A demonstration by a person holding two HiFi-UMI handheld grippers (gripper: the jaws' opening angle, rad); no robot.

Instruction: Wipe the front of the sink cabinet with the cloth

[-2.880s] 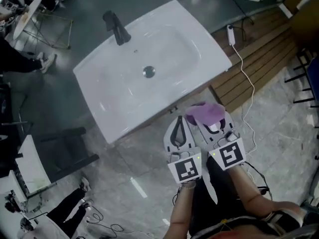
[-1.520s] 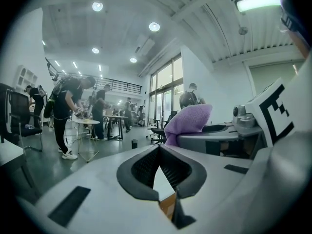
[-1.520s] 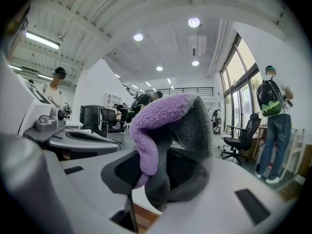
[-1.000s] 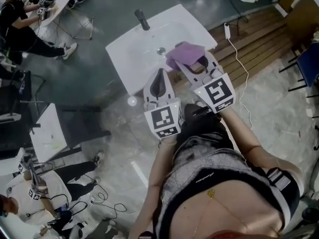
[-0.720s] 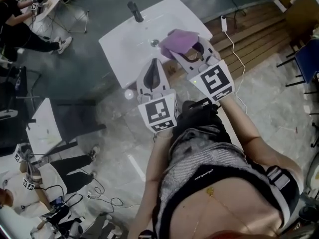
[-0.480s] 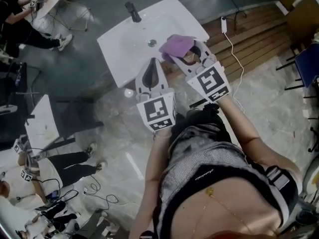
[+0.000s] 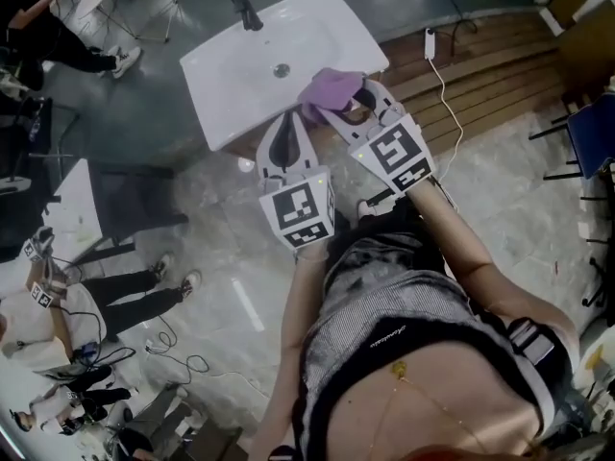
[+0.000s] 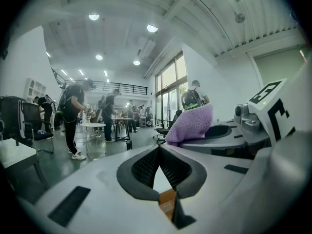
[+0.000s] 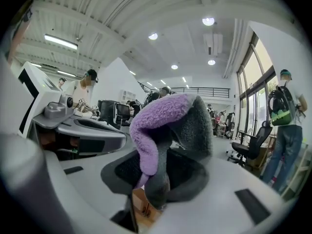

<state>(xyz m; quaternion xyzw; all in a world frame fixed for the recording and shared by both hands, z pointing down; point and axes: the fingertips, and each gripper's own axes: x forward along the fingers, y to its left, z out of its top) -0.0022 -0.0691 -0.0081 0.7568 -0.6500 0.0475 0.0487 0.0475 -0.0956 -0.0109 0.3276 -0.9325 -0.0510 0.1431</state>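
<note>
right tongs [image 7: 344, 104] clamp fuzzy purple cloth [image 7: 327, 88] at white ceramic sink [image 7: 231, 75] front edge | left tongs [image 7: 285, 128] closed, empty | risk: bunched cloth may slip out when dragged across cabinet front

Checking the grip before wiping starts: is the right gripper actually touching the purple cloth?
Touching. The right gripper view shows the purple cloth pinched between the jaws of the right gripper, bulging up over their tips.
</note>
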